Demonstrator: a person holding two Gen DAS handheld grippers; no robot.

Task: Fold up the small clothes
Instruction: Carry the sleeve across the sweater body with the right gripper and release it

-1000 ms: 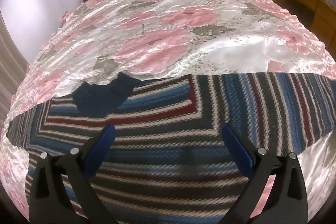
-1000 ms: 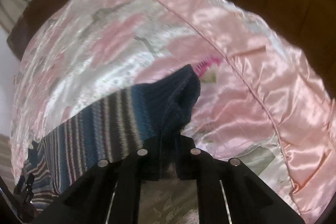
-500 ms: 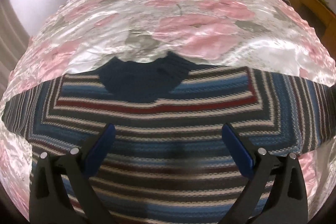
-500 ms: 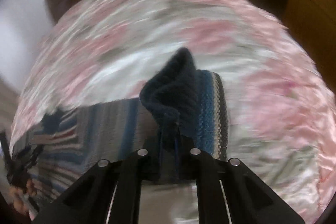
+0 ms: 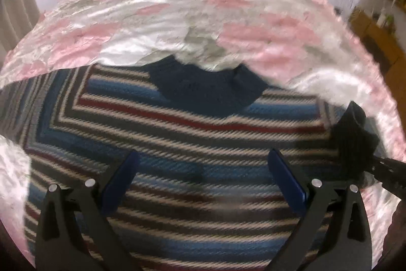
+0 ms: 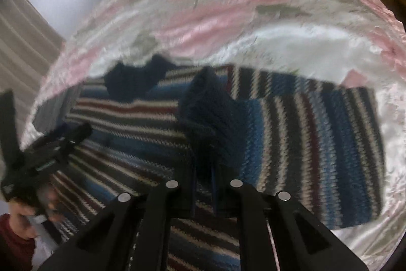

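While the striped sweater (image 5: 192, 144) is lying flat on the floral bedspread (image 5: 203, 6) | we are pinching its navy cuff (image 6: 210, 118) with the right gripper (image 6: 203, 184), sleeve doubled over the body | left gripper (image 5: 203, 169) is hovering above, jaws spread, gripping nothing.

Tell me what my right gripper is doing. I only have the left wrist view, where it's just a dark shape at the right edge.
Observer: The right wrist view shows the right gripper shut on the navy cuff, which stands bunched up between its fingers.
Operator: Where's the rest of that sleeve? My view cuts off there.
Observer: The striped sleeve lies flat on the bedspread, out to the right of the sweater's body. It looks doubled back toward the cuff, which is held near the body's edge.
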